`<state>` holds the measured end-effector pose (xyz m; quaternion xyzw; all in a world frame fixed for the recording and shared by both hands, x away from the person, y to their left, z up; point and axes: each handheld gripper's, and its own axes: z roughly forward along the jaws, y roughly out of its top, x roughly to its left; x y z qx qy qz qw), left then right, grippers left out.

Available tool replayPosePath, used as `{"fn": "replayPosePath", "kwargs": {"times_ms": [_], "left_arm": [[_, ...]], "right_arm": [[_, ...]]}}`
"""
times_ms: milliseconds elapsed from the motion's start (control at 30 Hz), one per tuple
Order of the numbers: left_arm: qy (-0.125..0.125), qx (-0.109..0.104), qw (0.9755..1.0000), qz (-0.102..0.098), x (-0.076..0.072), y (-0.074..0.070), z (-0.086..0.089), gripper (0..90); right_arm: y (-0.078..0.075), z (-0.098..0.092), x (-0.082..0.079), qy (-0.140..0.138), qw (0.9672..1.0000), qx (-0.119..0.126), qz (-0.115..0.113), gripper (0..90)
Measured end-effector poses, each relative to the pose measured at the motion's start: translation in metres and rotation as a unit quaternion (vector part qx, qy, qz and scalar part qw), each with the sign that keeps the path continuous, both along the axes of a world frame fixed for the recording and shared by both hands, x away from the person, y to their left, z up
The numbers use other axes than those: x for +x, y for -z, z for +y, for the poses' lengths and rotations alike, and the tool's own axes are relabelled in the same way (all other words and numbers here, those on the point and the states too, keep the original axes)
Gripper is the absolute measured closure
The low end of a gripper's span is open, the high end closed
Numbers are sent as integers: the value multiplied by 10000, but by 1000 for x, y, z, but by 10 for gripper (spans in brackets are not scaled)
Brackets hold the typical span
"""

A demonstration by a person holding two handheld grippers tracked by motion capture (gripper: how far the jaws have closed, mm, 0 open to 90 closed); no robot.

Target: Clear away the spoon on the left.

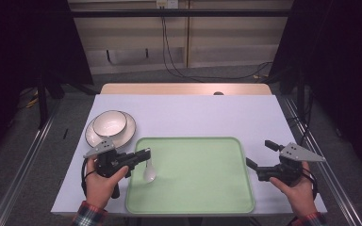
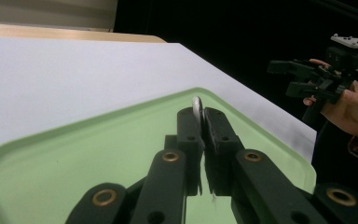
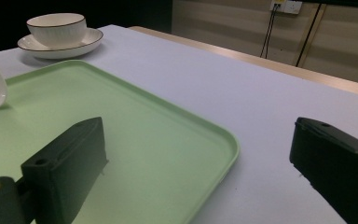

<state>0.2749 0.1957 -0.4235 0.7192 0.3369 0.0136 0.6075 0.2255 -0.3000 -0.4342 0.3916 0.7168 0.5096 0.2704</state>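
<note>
My left tool (image 1: 145, 153) is closed on the handle of a white spoon (image 1: 149, 172). The spoon hangs down with its bowl on the green tray (image 1: 202, 188), near the tray's left edge. In the left gripper view the handle end (image 2: 196, 108) stands between the two pads. My right tool (image 1: 260, 155) is just beside the tray's right edge, its jaws wide apart with nothing between them. Behind the tray's left corner a white bowl (image 1: 109, 122) sits on a plate (image 1: 128, 132) on the bench (image 1: 193, 113).

L gripper (image 1: 147, 153) clamped, R gripper (image 1: 260, 155) prob. wide open.
</note>
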Motion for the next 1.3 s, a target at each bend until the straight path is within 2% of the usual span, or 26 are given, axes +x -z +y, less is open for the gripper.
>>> {"fn": "replayPosePath", "kwargs": {"times_ms": [133,300,467,667,700,1300], "left_arm": [[1,34,10000,14,-1,2,-1,857],[41,-96,9999,126,0,6,-2,857],[38,-124,9998,137,2,7,-2,854],[8,-44,9999,137,7,9,-2,848],[-7,28,9999,116,7,10,-1,848],[-230,125,9995,156,23,19,3,814]], "right_arm": [[1,1,1,-27,10000,-9,-5,31],[1,2,1,-39,10000,-35,-10,31],[1,2,1,-21,10000,-32,14,31],[1,3,1,-53,10000,-43,63,31],[1,3,1,-55,10000,-43,68,31],[2,2,1,-83,9999,-30,64,31]]}}
